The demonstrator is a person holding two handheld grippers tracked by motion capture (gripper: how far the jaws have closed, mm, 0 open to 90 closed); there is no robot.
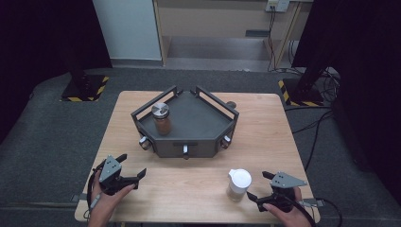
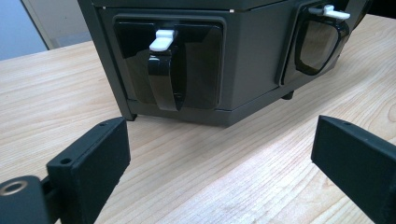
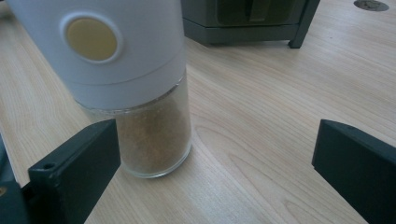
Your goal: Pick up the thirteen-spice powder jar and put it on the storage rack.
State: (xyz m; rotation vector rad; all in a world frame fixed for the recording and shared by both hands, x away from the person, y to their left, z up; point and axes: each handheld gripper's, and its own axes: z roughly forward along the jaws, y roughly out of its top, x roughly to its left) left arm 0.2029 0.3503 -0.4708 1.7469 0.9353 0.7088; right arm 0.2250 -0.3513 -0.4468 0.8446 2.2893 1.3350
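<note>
Wide-open black jaws of the right gripper point(image 3: 219, 158) flank the white-capped glass spice jar point(image 3: 135, 93), standing at ten o'clock ready for grasping, while the left gripper point(image 1: 126, 171), equally open, faces the dark angular metal rack point(image 1: 189, 124) at twelve.

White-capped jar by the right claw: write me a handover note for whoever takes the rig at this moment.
Left claw: open, holds nothing, low over the table near its front left, facing the rack.
Right claw: open, holds nothing, just right of the white-capped jar; the jar stands near one jaw, not between both.
Things: that jar is upright on the table, in front of the rack. A metal-lidded jar already stands upright on the rack.
Done: one jar racked.
Left: probably grip the white-capped jar and set it on the rack too.
</note>
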